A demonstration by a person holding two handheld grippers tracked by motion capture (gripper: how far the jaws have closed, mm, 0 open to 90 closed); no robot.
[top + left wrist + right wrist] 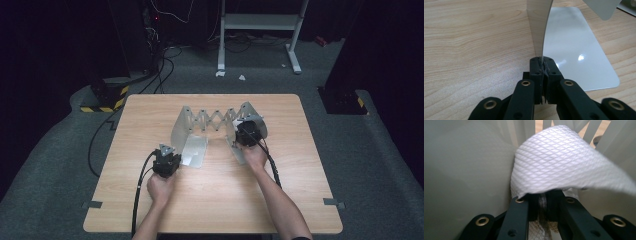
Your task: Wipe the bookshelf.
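Metal expanding rack [220, 125] stands a bit back of the tabletop's [150, 115] middle, scissor lattice between two upright end plates, each with a flat foot plate running toward the near edge. Left gripper [172, 162] sits at the left foot plate [579, 50], jaws pressed together, pinching the thin near edge of the upright left end plate [539, 27]. Right gripper [245, 131] is at the right end plate, pointing down, jaws pinching a white textured cloth [564, 162] that drapes over the fingertips against the grey metal.
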